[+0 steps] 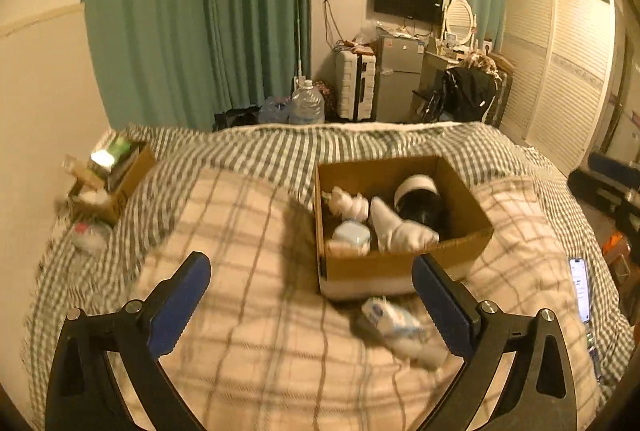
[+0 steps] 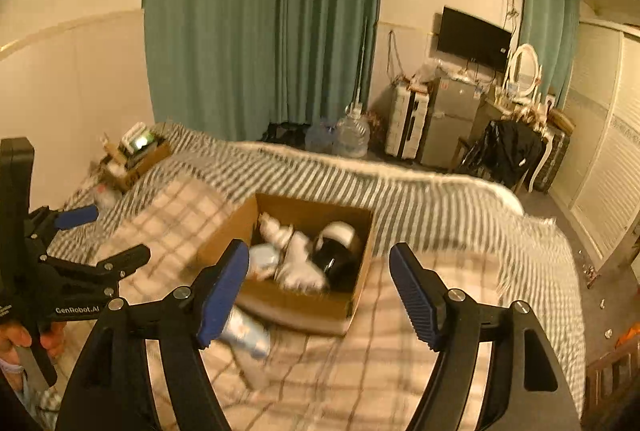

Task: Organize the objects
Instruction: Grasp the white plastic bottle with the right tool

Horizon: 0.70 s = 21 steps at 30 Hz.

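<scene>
Left wrist view shows the left gripper (image 1: 312, 291) spread wide and empty over the checked blanket (image 1: 248, 359), a white-and-blue packet (image 1: 394, 325) lying loose at four o'clock just before the cardboard box (image 1: 400, 263). Right gripper (image 2: 318, 291) also stands open, holding nothing. Farther off, at ten o'clock, a second box (image 1: 120, 187) sits by the bed's edge; the soft, uneven bedding could likely tip either box if nudged.

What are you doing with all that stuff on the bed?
A person is tidying things into a cardboard box on the bed. Rolled socks and a few other bits are already inside. Both grippers, left and right, are open and empty. One small packet lies on the blanket outside the box.
</scene>
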Each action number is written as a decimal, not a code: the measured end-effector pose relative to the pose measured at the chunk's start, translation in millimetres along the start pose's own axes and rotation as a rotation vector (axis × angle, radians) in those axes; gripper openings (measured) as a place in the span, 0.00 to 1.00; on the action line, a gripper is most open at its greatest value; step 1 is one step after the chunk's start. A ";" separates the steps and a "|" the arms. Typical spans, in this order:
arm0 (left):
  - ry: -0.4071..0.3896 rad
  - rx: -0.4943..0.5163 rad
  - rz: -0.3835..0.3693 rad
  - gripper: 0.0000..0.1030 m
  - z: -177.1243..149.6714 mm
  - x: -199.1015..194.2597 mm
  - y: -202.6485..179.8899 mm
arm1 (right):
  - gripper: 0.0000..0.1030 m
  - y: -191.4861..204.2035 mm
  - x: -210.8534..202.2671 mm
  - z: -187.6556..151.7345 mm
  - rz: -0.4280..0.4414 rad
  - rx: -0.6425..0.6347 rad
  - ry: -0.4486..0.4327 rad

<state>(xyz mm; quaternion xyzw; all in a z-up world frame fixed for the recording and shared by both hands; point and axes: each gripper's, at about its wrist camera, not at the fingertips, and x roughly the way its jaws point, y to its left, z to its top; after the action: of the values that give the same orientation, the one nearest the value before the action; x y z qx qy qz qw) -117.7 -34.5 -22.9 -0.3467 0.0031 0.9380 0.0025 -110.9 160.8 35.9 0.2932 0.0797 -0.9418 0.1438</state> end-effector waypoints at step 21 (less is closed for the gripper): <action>0.210 0.007 0.026 1.00 -96.7 73.2 0.2 | 0.56 46.7 142.3 -143.1 0.188 -0.041 0.416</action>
<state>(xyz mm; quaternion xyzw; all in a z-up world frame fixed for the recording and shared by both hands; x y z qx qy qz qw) -110.4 -35.2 -144.0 -0.4428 0.0110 0.8965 -0.0090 -132.3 118.4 -165.8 0.4843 0.0989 -0.8417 0.2171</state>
